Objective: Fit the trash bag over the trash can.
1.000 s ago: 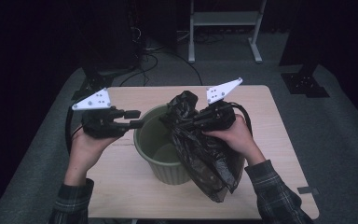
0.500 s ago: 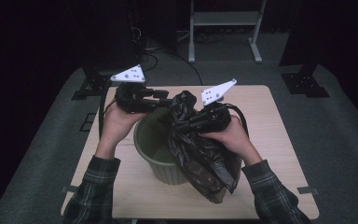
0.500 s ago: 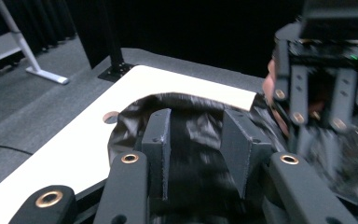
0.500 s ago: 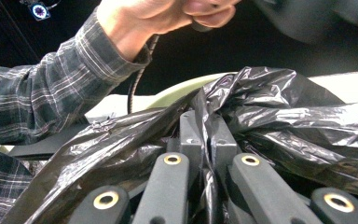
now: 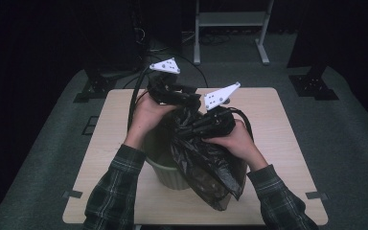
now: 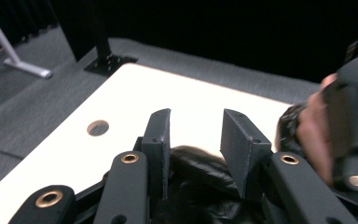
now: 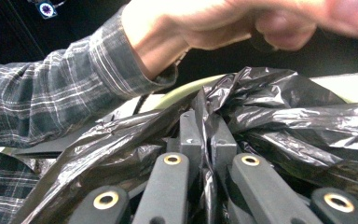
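my right claw is pinched tight on a fold of the black bag; in the right gripper view its two jaws stand almost together with the crinkled plastic squeezed between them. from the high view that claw sits over the near right side of the green bin, and the bag hangs from it, partly over the bin's rim and partly down its right side onto the table.

my left claw is wide open with nothing between its jaws. in the left gripper view the jaws stand well apart, with a bulge of black bag just below them and the pale table beyond. in the high view the left claw hovers over the far edge of the bin, just beside the top of the bag and close to the right claw.

a plaid sleeve shows behind the bag in the right gripper view.
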`<action>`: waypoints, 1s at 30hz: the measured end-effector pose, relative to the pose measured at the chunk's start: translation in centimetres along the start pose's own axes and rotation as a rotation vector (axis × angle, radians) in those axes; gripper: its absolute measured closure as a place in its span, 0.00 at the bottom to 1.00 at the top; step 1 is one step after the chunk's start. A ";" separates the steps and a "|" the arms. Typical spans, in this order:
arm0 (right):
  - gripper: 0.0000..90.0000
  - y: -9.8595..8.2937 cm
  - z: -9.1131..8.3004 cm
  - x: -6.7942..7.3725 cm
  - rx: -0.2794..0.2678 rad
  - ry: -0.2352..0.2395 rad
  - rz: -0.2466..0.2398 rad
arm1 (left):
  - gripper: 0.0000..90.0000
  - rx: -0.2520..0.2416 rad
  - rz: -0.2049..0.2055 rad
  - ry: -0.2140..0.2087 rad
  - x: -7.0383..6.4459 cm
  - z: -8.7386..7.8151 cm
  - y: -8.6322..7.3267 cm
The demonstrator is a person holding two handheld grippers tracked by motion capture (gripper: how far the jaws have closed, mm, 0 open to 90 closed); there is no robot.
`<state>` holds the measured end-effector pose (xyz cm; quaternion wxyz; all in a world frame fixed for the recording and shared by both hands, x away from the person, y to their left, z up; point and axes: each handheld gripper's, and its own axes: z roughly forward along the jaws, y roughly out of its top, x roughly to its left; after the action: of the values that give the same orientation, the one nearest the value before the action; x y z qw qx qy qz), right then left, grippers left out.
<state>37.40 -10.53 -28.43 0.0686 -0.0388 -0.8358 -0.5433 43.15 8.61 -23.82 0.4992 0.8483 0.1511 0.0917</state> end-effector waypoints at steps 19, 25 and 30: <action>0.97 0.4 -2.2 0.5 -0.070 -0.042 -0.021 | 0.75 0.140 0.012 0.019 -3.0 -3.7 -6.4; 0.97 0.4 -2.3 0.0 -0.099 -0.089 -0.017 | 0.75 0.171 0.014 -0.027 -4.6 -4.1 -8.1; 0.97 0.6 -2.7 -0.4 -0.142 -0.149 -0.010 | 0.70 0.249 0.053 0.002 -5.3 -2.8 -8.7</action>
<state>38.07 -12.76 -26.90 0.0005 -0.0799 -0.7981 -0.5972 35.90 13.06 -30.11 0.3875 0.9072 0.1395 0.0863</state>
